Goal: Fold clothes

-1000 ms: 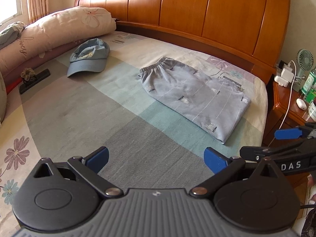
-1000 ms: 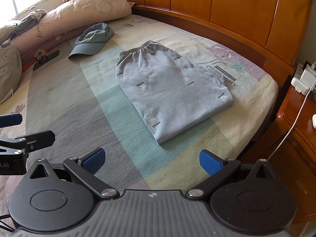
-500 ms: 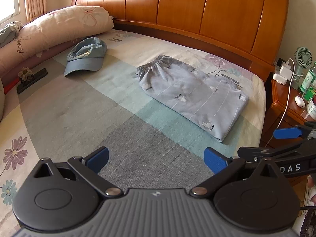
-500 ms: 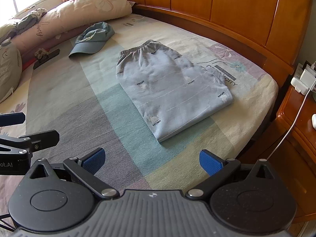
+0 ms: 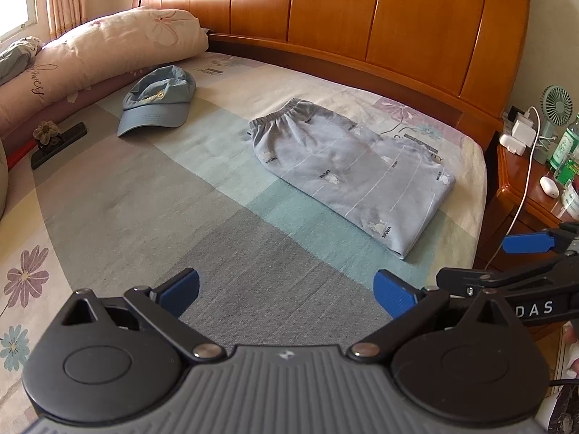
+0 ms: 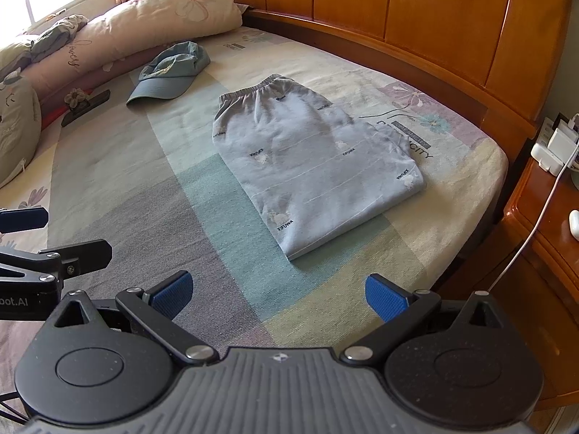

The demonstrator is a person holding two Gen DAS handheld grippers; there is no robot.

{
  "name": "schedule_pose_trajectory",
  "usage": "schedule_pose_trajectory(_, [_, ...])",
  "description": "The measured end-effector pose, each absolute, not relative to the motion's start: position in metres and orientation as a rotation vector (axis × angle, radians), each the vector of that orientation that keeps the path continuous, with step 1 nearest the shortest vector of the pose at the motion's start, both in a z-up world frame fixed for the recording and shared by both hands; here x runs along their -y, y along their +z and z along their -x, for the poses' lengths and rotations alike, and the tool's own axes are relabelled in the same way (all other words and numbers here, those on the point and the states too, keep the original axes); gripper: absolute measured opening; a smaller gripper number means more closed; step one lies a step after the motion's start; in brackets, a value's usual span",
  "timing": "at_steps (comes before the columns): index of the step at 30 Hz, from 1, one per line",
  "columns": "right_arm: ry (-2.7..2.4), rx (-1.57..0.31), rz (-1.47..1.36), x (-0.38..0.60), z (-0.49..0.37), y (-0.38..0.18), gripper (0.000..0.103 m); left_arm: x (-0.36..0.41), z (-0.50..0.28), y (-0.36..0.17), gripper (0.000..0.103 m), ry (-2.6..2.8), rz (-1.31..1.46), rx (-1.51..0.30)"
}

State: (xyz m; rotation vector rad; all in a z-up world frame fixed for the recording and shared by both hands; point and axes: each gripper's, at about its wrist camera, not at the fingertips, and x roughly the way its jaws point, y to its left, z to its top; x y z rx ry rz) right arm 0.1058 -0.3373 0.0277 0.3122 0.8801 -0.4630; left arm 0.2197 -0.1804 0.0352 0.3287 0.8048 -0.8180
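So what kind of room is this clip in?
A home bedroom, most likely: a bed with a patchwork floral sheet, a curved wooden headboard, and a long floral bolster pillow along its far side.

I see open bed (image 5: 152, 217) between both sets of jaws and the folded shorts (image 6: 311, 166), nothing in the approach lane. Cap (image 5: 159, 103) and phone (image 5: 58, 144) sit off to the left, well apart from the shorts. Headboard (image 5: 362, 18) closes off the far side; nightstand (image 6: 542, 224) and a charger cable (image 6: 532, 231) crowd the right edge.
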Motion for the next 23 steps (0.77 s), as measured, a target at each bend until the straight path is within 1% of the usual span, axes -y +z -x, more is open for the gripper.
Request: schedule_pose_trajectory(23, [-0.475, -0.879, -0.302, 0.3362, -0.1076, 0.0282, 0.103, 0.1809, -0.2241, 0.0328, 0.102, -0.819, -0.316, -0.81])
